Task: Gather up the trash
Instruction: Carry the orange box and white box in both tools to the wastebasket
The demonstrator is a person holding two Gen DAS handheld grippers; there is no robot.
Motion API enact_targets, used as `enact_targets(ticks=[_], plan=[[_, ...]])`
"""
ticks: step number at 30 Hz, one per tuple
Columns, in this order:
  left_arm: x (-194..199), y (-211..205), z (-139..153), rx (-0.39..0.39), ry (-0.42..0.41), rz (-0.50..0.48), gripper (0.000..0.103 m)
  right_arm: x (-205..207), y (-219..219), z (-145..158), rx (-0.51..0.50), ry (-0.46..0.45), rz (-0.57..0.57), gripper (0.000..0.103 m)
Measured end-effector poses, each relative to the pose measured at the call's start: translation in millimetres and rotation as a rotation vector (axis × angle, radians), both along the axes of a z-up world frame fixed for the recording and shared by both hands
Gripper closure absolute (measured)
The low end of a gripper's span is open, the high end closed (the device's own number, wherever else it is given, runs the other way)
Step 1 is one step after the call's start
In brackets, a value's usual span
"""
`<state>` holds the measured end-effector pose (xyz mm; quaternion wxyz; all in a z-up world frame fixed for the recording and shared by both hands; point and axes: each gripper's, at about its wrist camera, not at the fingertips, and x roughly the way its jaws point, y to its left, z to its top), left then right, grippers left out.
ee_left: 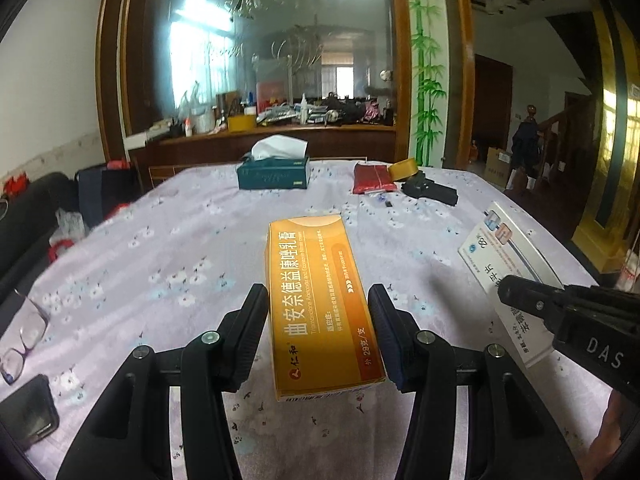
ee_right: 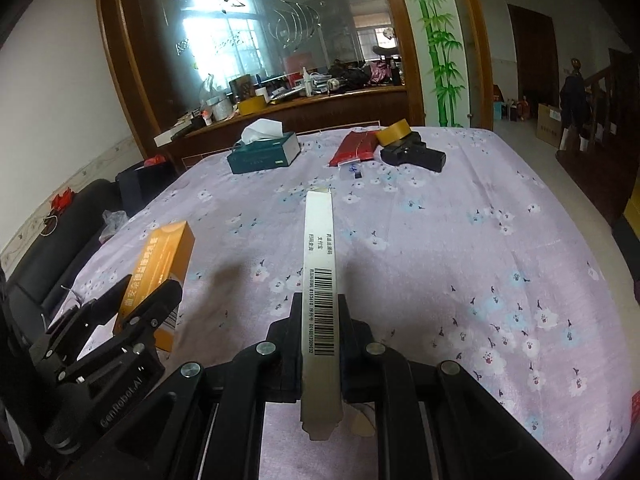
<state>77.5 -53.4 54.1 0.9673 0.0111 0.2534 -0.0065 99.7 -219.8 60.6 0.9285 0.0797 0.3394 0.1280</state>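
So you have both pieces in hand: your left gripper [ee_left: 318, 328] clamps the orange box [ee_left: 320, 308], and your right gripper [ee_right: 319, 320] is pinched tight on the white box [ee_right: 319, 264], both lifted clear of the table [ee_right: 460, 248]. What's left, I'd judge, is binning them; no bin shows.

Both tools are matte black plastic. The left gripper [ee_left: 318, 332] has two broad angled linkage arms, each with round silver screws at the pivots, and ribbed finger pads [ee_left: 256, 332]. The right gripper [ee_right: 320, 344] is built alike, with silver pivot screws on its arms. Its side carries the raised letters "DAS"; the left one's body reads "GenRobot.AI".
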Motion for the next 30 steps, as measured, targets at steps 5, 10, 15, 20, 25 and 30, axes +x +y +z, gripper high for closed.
enact_targets(ticks=[5,10,15,20,25,30], plan=[[0.7,-1.4,0.3,0.011,-0.004,0.002,0.053,-3.5,-0.1,1.7,-0.008,-0.015,-0.005,0.09],[0.7,-1.3,0.8,0.013,-0.005,0.007,0.053,-4.4,-0.8,1.9,-0.008,-0.011,-0.012,0.09],[0.0,-0.6,0.6,0.018,-0.001,0.01,0.053,-3.7,-2.5,1.2,-0.013,-0.006,-0.021,0.09],[0.8,0.2,-0.1,0.021,0.002,0.017,0.053,-3.1,-3.5,1.0,-0.011,-0.006,-0.02,0.09],[1.3,1.9,-1.6,0.021,0.008,0.021,0.053,-2.4,-3.6,1.5,-0.012,-0.006,-0.024,0.09],[1.7,2.1,-1.9,0.021,0.01,0.021,0.053,-2.2,-4.4,1.4,-0.011,-0.008,-0.025,0.09]])
